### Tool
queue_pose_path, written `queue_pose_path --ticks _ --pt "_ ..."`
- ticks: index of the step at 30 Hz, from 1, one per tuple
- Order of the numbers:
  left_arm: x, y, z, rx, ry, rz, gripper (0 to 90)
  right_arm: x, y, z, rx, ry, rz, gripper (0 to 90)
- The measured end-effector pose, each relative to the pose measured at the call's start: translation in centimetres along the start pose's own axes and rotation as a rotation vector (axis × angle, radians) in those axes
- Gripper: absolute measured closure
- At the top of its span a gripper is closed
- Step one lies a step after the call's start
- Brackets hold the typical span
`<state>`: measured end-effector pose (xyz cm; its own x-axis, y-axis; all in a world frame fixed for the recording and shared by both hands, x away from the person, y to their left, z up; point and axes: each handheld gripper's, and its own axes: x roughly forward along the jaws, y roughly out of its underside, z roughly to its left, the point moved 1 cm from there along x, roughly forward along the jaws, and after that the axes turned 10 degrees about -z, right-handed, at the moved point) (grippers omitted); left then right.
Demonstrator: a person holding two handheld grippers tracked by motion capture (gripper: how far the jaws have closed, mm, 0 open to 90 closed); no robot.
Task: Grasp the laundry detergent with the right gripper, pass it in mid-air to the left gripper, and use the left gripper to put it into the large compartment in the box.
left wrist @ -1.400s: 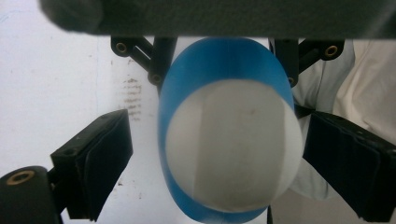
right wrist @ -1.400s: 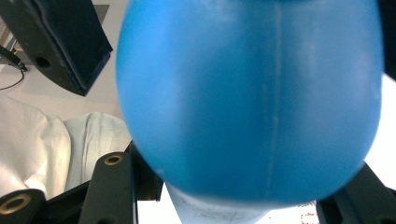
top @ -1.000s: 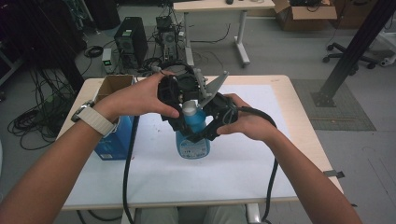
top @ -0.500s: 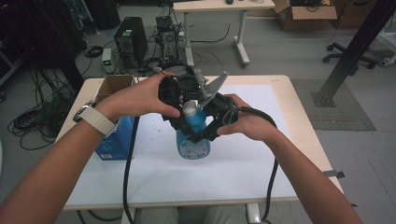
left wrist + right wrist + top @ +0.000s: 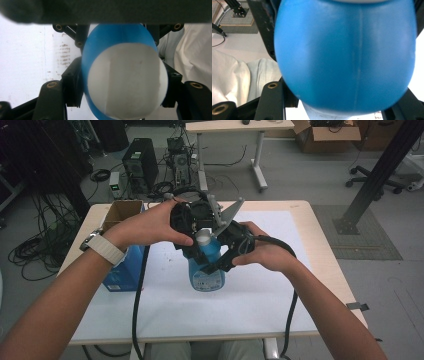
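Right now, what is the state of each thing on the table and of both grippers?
Blue bottle: upright on the table, white cap on, held between both grippers.
Left gripper: jaws closed around the bottle's cap end.
Right gripper: jaws on either side of the bottle's body, gripping it.
Blue box: standing at the table's left, top flaps open.

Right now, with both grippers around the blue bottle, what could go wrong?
1. The left gripper sits at the white cap and the right gripper at the round shoulder of the blue bottle; the curved plastic could slip between the jaws.
2. If the cap comes loose, liquid may spill on the white table cover.
3. A sideways pull could knock the bottle against the blue box beside it.
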<state>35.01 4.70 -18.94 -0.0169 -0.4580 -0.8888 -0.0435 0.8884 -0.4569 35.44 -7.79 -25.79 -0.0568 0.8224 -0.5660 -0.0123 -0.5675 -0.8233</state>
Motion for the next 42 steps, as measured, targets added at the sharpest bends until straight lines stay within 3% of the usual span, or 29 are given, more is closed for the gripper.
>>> queue_pose_path --ticks 11,19,20,22,26,32,42 --pt "0.2 -0.2 -0.1 0.000 -0.009 0.014 37.5 0.0 0.2 0.0 0.008 0.002 -0.001 43.8" --pt "0.1 -0.5 -0.5 0.000 -0.023 0.033 37.6 -0.1 0.3 0.2 -0.015 -0.001 -0.006 42.9" --pt "0.1 -0.5 -0.6 -0.006 -0.023 0.037 37.6 -0.2 0.3 0.3 -0.017 -0.002 -0.009 41.9" --pt "0.1 -0.5 -0.6 -0.010 -0.025 0.044 37.7 -0.4 0.3 0.3 -0.016 0.002 -0.026 31.8" --pt "-0.2 -0.5 -0.7 -0.017 -0.047 0.049 37.7 -1.5 1.2 0.2 0.023 0.024 -0.019 21.0" --pt "-1.0 -0.1 -0.4 -0.080 -0.075 0.064 37.7 -3.0 2.8 -0.2 0.076 0.069 0.006 9.7" --pt "-3.6 -0.1 0.2 -0.236 -0.162 0.081 37.7 -6.7 5.6 -0.8 0.164 0.159 0.089 5.2"
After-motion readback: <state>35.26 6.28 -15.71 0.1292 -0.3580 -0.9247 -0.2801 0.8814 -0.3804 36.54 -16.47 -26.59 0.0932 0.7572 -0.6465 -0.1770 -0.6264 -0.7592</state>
